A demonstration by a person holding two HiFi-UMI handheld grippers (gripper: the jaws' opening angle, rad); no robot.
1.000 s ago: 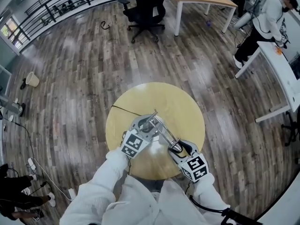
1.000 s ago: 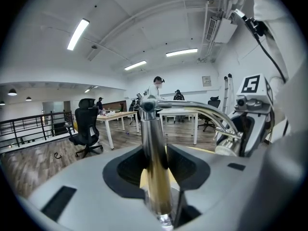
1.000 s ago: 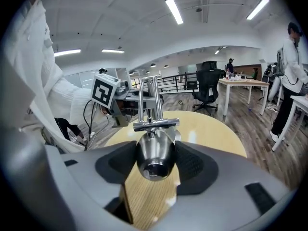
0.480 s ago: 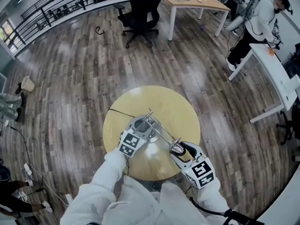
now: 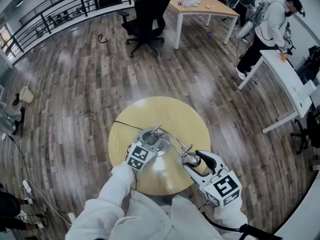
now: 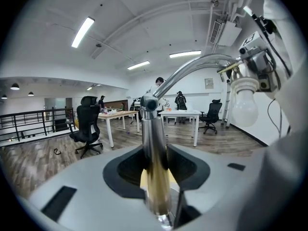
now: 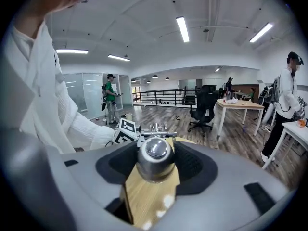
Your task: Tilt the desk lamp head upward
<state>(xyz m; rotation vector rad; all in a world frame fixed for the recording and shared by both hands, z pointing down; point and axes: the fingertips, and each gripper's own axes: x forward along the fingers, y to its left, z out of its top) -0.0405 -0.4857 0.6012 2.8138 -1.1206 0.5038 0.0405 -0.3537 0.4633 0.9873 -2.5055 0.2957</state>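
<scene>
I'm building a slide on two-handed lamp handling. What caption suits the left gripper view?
Left gripper clamps the desk lamp's upright post while its curved arm leads to the bare bulb.

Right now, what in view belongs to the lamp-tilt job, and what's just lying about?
Job: lamp head in right gripper; lamp pole in left gripper; round table.
Lying about: office chair; wooden desk; bin.

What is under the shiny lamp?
A round wooden table sits under the lamp. The left tongs cover part of the lamp's foot, so where it meets the table cannot be seen.
</scene>
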